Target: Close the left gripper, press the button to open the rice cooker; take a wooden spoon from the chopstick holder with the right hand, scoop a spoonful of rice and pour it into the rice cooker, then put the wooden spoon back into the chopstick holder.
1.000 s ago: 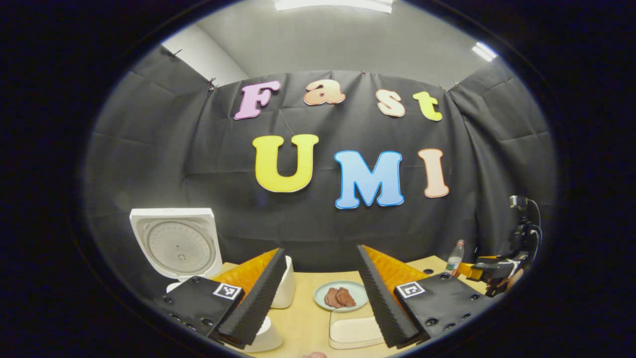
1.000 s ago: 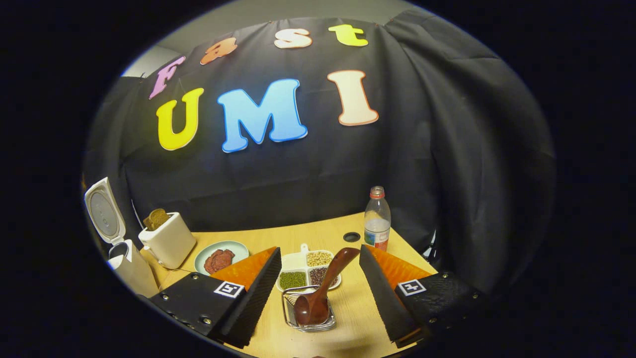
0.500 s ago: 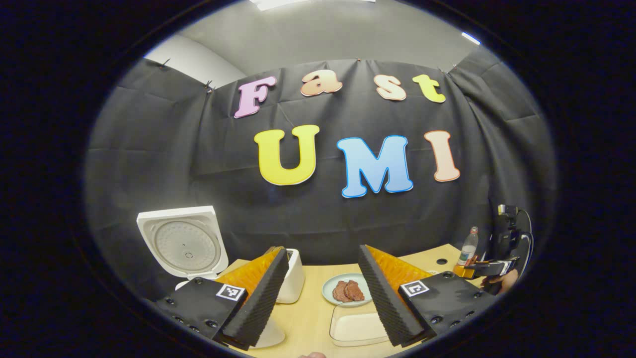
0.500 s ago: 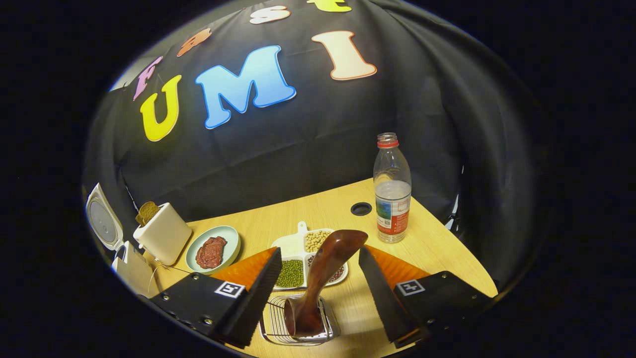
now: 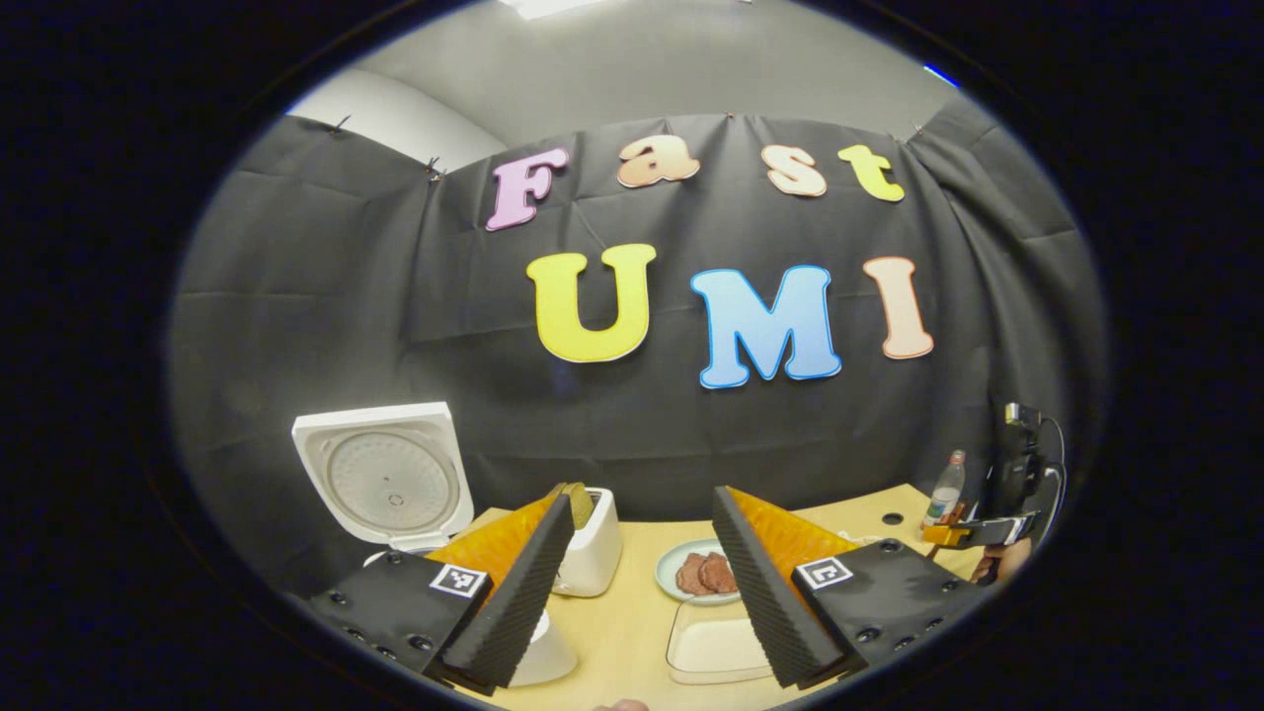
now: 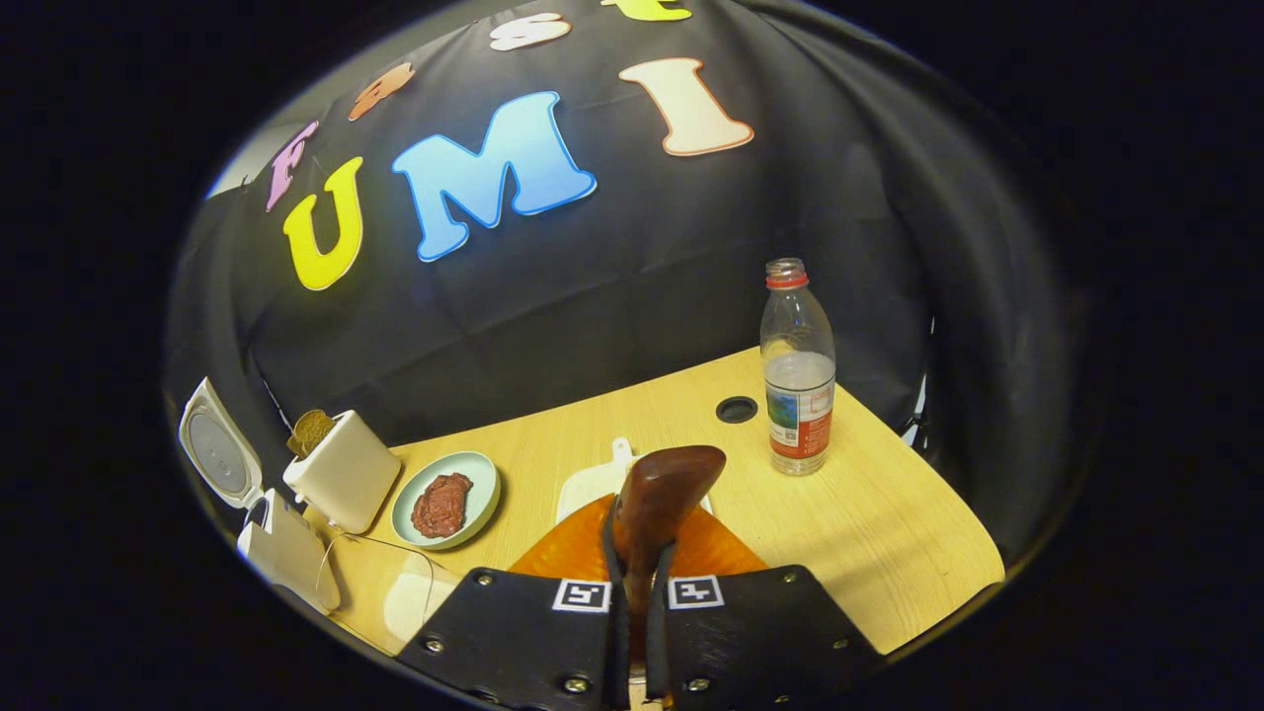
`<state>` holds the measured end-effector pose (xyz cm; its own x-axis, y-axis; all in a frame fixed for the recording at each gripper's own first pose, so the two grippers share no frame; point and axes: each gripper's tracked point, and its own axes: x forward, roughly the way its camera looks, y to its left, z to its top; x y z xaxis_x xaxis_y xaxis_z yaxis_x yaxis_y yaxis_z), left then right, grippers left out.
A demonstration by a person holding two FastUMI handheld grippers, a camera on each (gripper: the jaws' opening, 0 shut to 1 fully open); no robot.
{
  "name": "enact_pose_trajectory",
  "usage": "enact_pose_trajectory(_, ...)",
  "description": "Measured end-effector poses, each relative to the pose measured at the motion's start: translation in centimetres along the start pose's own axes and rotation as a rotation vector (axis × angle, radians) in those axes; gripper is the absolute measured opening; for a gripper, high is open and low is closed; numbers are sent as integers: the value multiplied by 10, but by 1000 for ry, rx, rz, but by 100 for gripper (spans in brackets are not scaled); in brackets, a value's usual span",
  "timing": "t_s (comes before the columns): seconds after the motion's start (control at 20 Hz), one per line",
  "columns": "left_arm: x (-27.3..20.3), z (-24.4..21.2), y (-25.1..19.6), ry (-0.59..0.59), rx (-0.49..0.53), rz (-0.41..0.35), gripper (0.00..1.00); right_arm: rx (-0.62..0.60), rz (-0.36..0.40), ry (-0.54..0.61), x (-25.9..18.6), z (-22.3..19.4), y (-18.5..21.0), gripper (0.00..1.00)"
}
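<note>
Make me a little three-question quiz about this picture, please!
1. True or false: the rice cooker lid is open.
2. What is the right gripper shut on?
A. water bottle
B. wooden spoon
C. toaster
3. Fill in: the left gripper's fingers are ____, holding nothing.

Key: 1 true; 2 B; 3 open.
</note>
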<state>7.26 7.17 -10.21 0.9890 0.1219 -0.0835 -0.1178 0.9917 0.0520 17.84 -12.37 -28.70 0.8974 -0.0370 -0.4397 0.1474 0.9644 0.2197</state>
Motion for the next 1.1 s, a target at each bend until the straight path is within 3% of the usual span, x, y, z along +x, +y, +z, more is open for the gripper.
enact_pose_trajectory(0.5,-16,-4,19,-27,-24,-34,100,-111,94,-219,-67,88,80,7)
enact_pose_trajectory(0.7,-19,-6,38,-36,-41,-28,100,-105,190,-223,-84,89,133,7)
enact_pose_trajectory(1.1,-25,-12,80,-42,-58,-16,98,-200,247,-153,-62,37,208,7)
